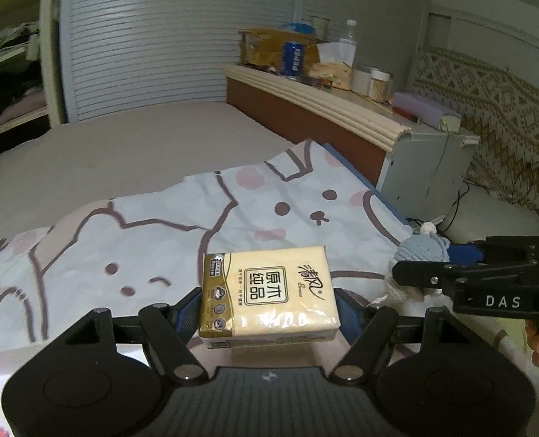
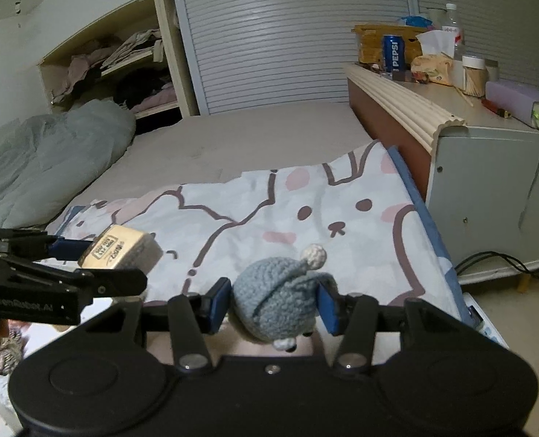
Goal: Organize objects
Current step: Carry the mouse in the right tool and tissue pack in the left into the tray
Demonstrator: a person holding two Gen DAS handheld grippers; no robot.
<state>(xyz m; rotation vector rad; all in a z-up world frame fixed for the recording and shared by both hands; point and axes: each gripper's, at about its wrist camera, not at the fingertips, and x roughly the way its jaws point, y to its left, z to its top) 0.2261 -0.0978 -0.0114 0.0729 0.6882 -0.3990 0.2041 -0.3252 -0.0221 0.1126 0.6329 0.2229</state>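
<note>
While the left claw clamps a glossy rectangular tissue pack, the right claw pinches a nubbly blue-grey crocheted doll.

The tissue pack sits left of the crocheted doll, both above the quilt, headboard shelf behind.

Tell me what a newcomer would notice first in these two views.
First, the yellow tissue pack clamped in the left gripper, and the blue-grey crocheted toy with its pale pompom, clamped in the right gripper, both above the cartoon-bunny blanket on the bed. Next, the blue Pepsi can standing among clutter on the headboard ledge at upper right.
</note>
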